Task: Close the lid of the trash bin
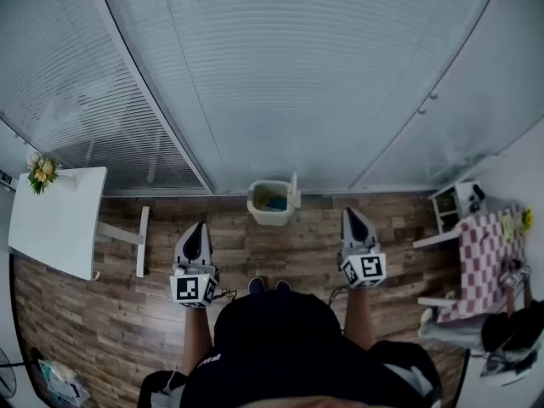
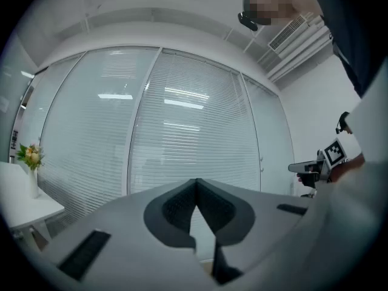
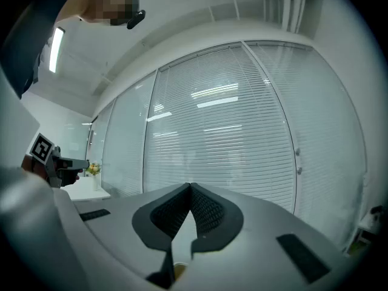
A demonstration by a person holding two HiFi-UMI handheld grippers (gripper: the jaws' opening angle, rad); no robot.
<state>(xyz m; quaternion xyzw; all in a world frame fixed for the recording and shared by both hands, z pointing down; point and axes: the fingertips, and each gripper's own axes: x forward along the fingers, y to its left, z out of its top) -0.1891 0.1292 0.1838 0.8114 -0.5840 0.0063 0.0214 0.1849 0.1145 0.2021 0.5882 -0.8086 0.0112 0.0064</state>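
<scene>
In the head view a small cream trash bin [image 1: 271,203] stands on the wood floor against the blind-covered glass wall. Its lid [image 1: 295,190] stands upright on the bin's right side, and something blue-green lies inside. My left gripper [image 1: 198,227] hovers left of the bin and nearer to me, and my right gripper [image 1: 350,214] hovers to its right; both are well clear of it. Each gripper view shows its own jaws closed tip to tip on nothing, the left gripper [image 2: 195,183] and the right gripper [image 3: 190,188] both pointing at the blinds. Neither gripper view shows the bin clearly.
A white table [image 1: 59,221] with a vase of flowers [image 1: 40,173] stands at the left. A white shelf unit [image 1: 456,202] and a checked cloth [image 1: 483,263] sit at the right. The person's shoes [image 1: 267,286] are between the grippers.
</scene>
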